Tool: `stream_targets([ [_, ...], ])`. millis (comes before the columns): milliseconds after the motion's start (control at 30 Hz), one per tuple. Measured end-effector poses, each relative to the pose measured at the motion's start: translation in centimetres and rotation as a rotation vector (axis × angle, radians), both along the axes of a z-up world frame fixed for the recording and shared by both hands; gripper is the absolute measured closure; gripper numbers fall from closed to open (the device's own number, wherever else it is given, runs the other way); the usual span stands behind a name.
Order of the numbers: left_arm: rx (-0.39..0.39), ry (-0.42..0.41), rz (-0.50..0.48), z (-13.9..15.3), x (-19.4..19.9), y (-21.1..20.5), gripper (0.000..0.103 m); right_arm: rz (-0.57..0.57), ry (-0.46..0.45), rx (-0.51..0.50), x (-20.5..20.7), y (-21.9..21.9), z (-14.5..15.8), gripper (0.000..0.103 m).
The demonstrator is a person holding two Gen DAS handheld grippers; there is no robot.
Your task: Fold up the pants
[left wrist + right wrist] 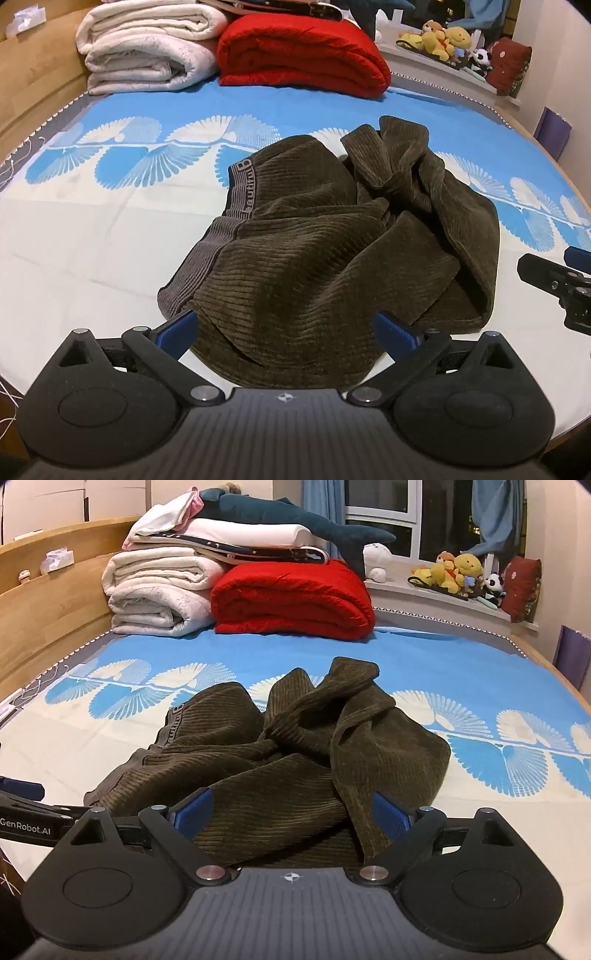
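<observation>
On the bed sheet (110, 229), mid-mattress, the dark brown corduroy pants (325, 236) sit in a crumpled heap, waistband (221, 229) toward the left. Left gripper (291, 330) is spread wide at the near edge of the fabric, gripping nothing. Right gripper (295, 810) likewise has its blue pads apart, over the near folds. A red blanket (295, 598) and a white blanket (159, 590) are stacked at the far end.
</observation>
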State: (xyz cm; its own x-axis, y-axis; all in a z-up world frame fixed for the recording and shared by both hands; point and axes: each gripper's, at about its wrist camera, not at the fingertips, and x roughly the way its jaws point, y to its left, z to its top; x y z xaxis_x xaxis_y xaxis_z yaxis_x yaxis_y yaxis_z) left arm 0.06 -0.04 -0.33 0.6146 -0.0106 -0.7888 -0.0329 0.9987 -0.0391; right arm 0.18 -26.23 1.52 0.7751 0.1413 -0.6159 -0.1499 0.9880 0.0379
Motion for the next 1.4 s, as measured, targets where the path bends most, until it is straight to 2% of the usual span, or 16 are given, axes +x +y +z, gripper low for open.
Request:
stream_targets([
  [167, -0.041, 0.035, -0.012, -0.27, 0.14, 0.08, 0.002, -0.001, 0.000, 0.008, 0.22, -0.23, -0.18, 0.013],
  [267, -0.024, 0.039, -0.030, -0.34, 0.18, -0.08, 0.002, 0.005, -0.001, 0.002, 0.26, -0.03, -0.16, 0.015],
  [533, -0.055, 0.051, -0.050, -0.35, 0.19, 0.15, 0.006, 0.017, -0.007, -0.015, 0.24, 0.27, -0.27, 0.022],
  [1400, -0.040, 0.051, -0.046, -0.47, 0.29, 0.12, 0.007, 0.036, 0.009, -0.011, 0.46, 0.50, -0.58, 0.017],
])
